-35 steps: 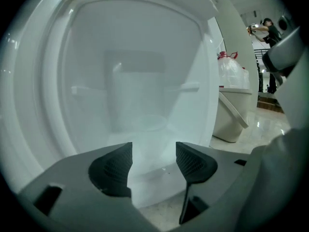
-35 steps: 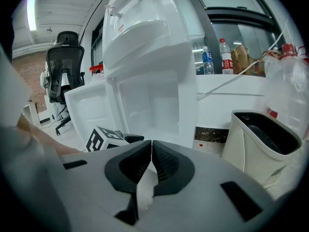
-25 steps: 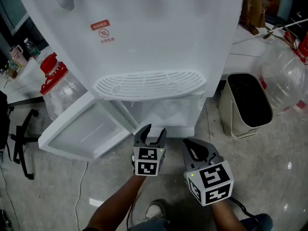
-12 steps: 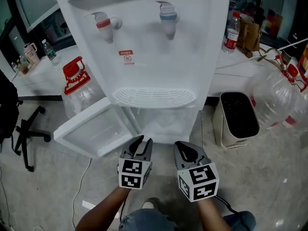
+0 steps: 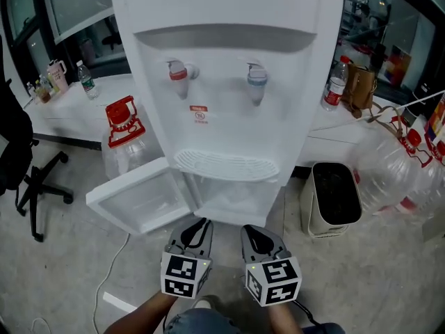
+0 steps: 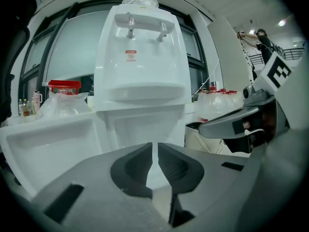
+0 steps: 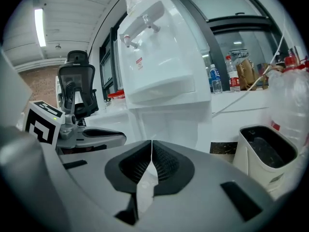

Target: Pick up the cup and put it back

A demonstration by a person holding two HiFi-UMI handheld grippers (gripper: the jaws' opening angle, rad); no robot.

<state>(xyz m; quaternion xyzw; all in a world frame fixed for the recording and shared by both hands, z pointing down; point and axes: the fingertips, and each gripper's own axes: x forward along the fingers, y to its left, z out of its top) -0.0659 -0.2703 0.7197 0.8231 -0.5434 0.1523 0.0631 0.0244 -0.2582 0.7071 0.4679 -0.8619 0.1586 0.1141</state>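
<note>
- Right now, the left gripper (image 6: 155,146) is closing its fingers (image 6: 130,168). Only a narrow slit is left between them, and nothing is in it.
- The right gripper (image 7: 152,144) has its fingers together at the tips, also empty.
- Both grippers hang low and side by side, near each other but not touching. They point at the foot of the water dispenser (image 5: 229,82) and are clear of it.
- Just ahead, the cabinet door (image 5: 139,197) stands swung open to the left, baring the compartment (image 5: 233,190) under the drip tray (image 5: 226,164).
- No cup can be made out in any view. The compartment is pale and washed out, so whether the cup sits inside cannot be told.
- Risk: with the fingers this narrow, a reach into the compartment would probably shove or tip a light cup rather than take it. They need to spread first.
- Risk: the open door juts out low over the floor, so an arm or foot moving left could knock it.
- Risk: the bin (image 5: 332,200) stands just right of the dispenser, and a wide swing of the right gripper could strike it.
</note>
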